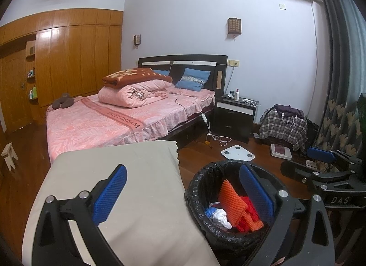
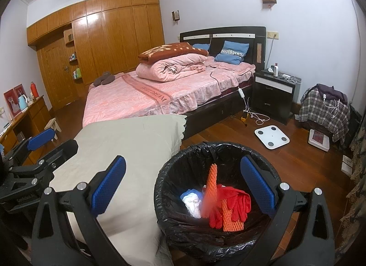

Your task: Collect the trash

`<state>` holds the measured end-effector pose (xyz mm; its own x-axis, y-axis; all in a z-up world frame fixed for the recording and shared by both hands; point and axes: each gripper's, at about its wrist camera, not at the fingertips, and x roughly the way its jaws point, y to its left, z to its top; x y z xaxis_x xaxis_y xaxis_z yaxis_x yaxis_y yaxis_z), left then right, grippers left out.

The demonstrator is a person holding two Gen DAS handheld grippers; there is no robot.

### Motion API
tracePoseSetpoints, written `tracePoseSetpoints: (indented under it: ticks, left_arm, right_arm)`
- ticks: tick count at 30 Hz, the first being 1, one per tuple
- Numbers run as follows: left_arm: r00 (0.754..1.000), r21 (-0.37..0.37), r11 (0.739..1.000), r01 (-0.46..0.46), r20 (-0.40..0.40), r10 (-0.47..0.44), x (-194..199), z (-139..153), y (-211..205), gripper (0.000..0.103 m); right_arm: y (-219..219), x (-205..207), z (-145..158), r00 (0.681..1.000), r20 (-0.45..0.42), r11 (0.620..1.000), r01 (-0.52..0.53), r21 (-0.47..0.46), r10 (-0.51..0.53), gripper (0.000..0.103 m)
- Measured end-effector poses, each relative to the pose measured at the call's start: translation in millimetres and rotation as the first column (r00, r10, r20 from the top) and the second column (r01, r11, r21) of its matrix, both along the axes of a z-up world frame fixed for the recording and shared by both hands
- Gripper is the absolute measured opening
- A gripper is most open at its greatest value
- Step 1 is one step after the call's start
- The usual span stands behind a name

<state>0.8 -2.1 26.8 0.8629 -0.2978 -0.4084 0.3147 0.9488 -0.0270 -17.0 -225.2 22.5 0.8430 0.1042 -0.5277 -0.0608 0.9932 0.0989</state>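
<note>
A bin lined with a black bag (image 1: 197, 199) (image 2: 180, 227) stands on the wood floor beside a beige-covered surface (image 1: 128, 185) (image 2: 128, 151). It holds orange foam netting (image 1: 231, 197), red gloves (image 2: 231, 202) and a crumpled white and blue bag (image 2: 192, 200). One orange net (image 2: 210, 181) stands upright and motion-blurred inside the bin. My left gripper (image 1: 183, 167) is open over the edge between cloth and bin, holding nothing. My right gripper (image 2: 183, 159) is open above the bin, also holding nothing. Each gripper shows at the edge of the other's view.
A pink bed (image 2: 160, 92) with folded quilts fills the middle of the room. On the floor beyond the bin lie a white scale (image 2: 272, 136) and cables. A black nightstand (image 2: 272, 96), a plaid-covered chair (image 2: 324, 105) and a curtain (image 1: 338, 82) are at the right.
</note>
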Motion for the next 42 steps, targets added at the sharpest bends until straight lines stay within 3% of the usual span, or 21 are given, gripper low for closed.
tracePoseSetpoints:
  ticks: [42]
  left_arm:
    - [1.000,0.005,1.000,-0.002,0.000,0.002,0.8,1.7,1.4,0.097]
  right_arm:
    - [4.0,-1.9,-1.0,1.000,-0.005,1.000,0.001,0.001,-0.001,0.097]
